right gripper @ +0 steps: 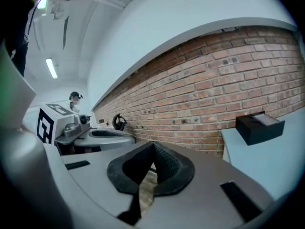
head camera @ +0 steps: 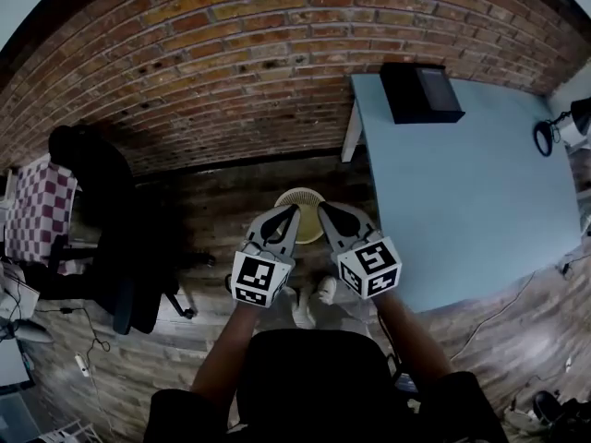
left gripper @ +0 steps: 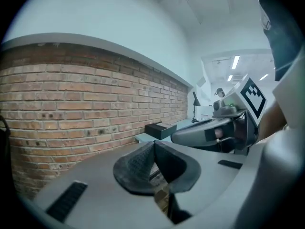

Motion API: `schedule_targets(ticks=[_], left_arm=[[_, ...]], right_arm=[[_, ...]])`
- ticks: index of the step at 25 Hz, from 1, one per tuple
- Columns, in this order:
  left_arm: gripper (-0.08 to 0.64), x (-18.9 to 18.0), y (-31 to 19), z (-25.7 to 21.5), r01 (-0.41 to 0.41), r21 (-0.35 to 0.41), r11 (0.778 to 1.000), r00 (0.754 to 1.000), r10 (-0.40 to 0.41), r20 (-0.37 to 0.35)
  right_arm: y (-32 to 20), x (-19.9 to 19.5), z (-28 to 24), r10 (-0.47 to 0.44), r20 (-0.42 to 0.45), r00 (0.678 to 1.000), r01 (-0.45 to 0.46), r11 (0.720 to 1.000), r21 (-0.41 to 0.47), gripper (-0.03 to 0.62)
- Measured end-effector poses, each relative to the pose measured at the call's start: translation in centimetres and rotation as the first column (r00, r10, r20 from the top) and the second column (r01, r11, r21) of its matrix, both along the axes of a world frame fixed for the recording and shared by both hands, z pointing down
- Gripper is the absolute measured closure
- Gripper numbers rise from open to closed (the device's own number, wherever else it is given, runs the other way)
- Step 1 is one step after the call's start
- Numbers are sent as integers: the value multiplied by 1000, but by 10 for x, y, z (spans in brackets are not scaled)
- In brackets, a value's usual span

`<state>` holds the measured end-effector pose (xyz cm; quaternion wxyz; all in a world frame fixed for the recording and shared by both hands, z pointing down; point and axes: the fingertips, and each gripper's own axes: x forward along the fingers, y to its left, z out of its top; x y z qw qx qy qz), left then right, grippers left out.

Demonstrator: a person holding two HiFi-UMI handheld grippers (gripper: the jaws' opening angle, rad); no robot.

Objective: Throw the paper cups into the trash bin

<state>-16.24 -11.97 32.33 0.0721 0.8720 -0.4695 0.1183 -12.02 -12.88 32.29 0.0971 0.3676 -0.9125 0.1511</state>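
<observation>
In the head view, the left claw [head camera: 288, 218] and the right claw [head camera: 329, 216] are side by side in front of the person. Both forearms are stretched forward and the tips lean toward each other. The trash bin [head camera: 301, 201] stands on the floor just beyond and below the tips, between the two claws. No paper cups show anywhere, and whether any lie inside the bin I cannot tell. The blue bench [head camera: 462, 183], right of the right claw, carries a black box [head camera: 420, 92].

In the left gripper view, the left claw [left gripper: 154, 144] is fully closed with nothing between its jaws. It points almost level at the brick wall [left gripper: 71, 113].

In the right gripper view, the right claw [right gripper: 152, 146] is also closed and empty.

I think a paper cup is light, thin and easy to crush, so a soft pinch on the wall near the rim is best.
</observation>
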Motion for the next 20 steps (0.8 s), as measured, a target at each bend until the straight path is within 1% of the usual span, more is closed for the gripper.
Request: schedule_targets(ticks=[3, 6, 11, 20], left_arm=[[551, 3, 3, -16, 23, 21, 999, 1000, -23, -7], [551, 6, 6, -25, 45, 30, 999, 999, -45, -9], [551, 10, 10, -37, 57, 42, 997, 998, -57, -1], [551, 8, 18, -63, 67, 81, 994, 998, -66, -17]], right_arm=[[-2, 2, -25, -12, 32, 999, 11, 999, 44, 597], [-3, 7, -39, -21, 52, 998, 17, 998, 68, 597], [-3, 15, -52, -17, 71, 997, 10, 996, 86, 597], [11, 15, -75, -17, 92, 996, 6, 992, 127, 596]])
